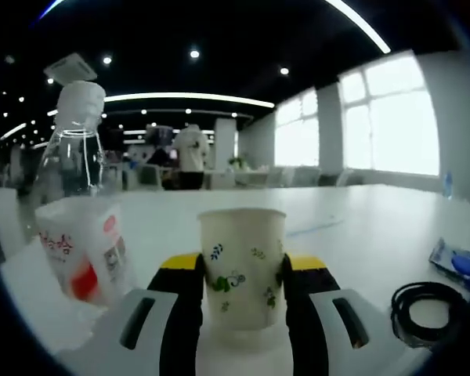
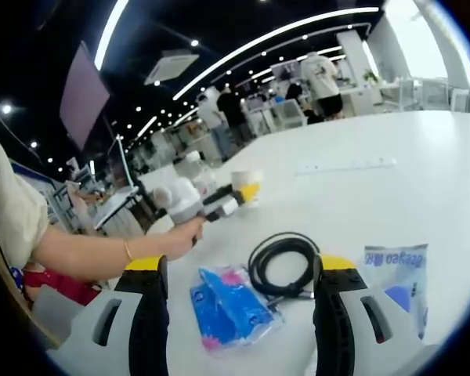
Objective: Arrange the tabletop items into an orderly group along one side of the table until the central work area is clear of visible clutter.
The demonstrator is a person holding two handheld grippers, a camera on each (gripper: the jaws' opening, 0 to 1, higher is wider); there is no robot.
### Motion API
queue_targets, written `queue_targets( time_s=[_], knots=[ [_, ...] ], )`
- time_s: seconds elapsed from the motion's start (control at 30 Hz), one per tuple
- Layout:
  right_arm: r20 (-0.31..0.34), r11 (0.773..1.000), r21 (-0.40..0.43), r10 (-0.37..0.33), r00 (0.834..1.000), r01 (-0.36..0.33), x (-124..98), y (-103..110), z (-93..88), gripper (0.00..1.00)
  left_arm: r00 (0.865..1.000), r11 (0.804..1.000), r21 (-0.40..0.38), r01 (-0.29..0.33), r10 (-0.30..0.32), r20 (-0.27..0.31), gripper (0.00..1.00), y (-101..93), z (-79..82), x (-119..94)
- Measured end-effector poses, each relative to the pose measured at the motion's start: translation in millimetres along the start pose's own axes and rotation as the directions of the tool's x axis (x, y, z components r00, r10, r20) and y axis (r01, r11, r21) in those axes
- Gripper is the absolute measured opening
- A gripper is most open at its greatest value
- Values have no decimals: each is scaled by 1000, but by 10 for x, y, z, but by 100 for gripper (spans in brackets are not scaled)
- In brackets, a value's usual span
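Clamped between the black jaws of the left gripper (image 1: 243, 301), a paper cup (image 1: 243, 266) printed with small flowers is held upright, its sides touched by both jaws; the grip is judged to be for carrying the cup toward one side of the white tabletop (image 1: 360, 227). Just to the left of it in the left gripper view, a clear plastic bottle (image 1: 77, 157) with a white cap is seen behind a soft white packet (image 1: 82, 251) with red print, both standing together as if a group were being formed there. To the right, a coiled black cable (image 1: 427, 309) and a blue packet (image 1: 458, 262) are seen lying apart from that group.

In the right gripper view, the right gripper (image 2: 243, 313) is held with its jaws wide apart and nothing between them, poised over the same cable (image 2: 282, 262) and blue packet (image 2: 231, 305), probably to take one next. A clear sachet with blue print (image 2: 395, 274) lies just beside the right jaw. Farther off, the person's hand (image 2: 184, 231) is seen holding the left gripper (image 2: 231, 200) with the cup (image 2: 247, 186) at its tip, and a white power strip (image 2: 345, 166) lies beyond. The bottle's neighbourhood is shown plainly from the left; the central clutter is laid out from the right.
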State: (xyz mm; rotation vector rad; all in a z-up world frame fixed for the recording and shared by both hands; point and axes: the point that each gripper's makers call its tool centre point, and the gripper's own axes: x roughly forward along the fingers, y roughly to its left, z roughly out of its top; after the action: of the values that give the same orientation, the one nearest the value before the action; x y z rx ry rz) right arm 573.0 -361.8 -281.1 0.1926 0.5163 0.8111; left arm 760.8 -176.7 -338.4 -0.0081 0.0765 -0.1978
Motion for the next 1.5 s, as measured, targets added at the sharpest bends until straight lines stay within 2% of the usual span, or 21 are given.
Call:
queue_targets(
  time_s=[0.1, 0.2, 0.33, 0.5, 0.57, 0.7, 0.93, 1.0, 1.03, 1.1, 1.2, 1.27, 1.37, 1.4, 1.5],
  knots=[
    [2, 1000, 0, 10, 1000, -10, 5, 25, 5, 76, 1000, 1000, 24, 17, -18, 13, 37, -23, -17, -21],
    [-1, 1000, -1, 13, 1000, -13, 11, 30, -2, 76, 1000, 999, 31, 25, -25, 1, 37, -35, 4, -39],
    [-9, 1000, 2, 5, 1000, -5, 12, 5, -25, 76, 1000, 1000, 13, 21, -21, -9, 38, -20, 3, -91],
    [-3, 1000, 8, -4, 1000, 4, 1, -22, -15, 75, 998, 999, 39, 26, -24, -50, 38, -8, -36, -166],
    [-5, 1000, 10, -7, 1000, 7, -1, -33, -20, 75, 995, 999, 36, 13, -10, -95, 38, 30, -111, -203],
    [-7, 1000, 14, -15, 1000, 15, -4, -57, -28, 74, 996, 1000, 20, 10, -9, -94, 38, 57, -111, -228],
    [-4, 999, 17, -28, 1000, 28, -11, -88, -26, 74, 992, 1000, 7, 10, -9, -128, 40, 31, -136, -252],
    [0, 999, 14, -44, 999, 44, -22, -121, -19, 75, 990, 1000, -12, 11, -12, -139, 42, 11, -138, -263],
    [1, 998, 12, -58, 998, 58, -30, -154, -16, 75, 984, 997, -70, -15, 2, -175, 44, 11, -178, -286],
    [5, 996, 10, -89, 996, 89, -57, -232, -1, 76, 980, 994, -101, -29, 8, -198, 48, 4, -187, -303],
    [34, 990, 15, -144, 989, 144, -137, -368, 69, 80, 976, 995, -96, -31, 10, -218, 48, -28, -163, -369],
    [52, 985, 15, -172, 984, 172, -208, -455, 114, 82, 976, 993, -111, -33, 8, -218, 54, -56, -125, -420],
    [54, 981, 23, -196, 979, 195, -324, -539, 121, 86, 972, 996, -86, -4, -16, -236, 58, -138, -96, -497],
    [61, 978, 48, -206, 977, 203, -368, -572, 136, 88, 970, 997, -76, -5, -13, -243, 58, -153, -83, -532],
    [78, 976, 80, -207, 975, 201, -478, -601, 175, 91, 967, 995, -101, 9, -34, -253, 63, -235, -45, -602]
  ],
)
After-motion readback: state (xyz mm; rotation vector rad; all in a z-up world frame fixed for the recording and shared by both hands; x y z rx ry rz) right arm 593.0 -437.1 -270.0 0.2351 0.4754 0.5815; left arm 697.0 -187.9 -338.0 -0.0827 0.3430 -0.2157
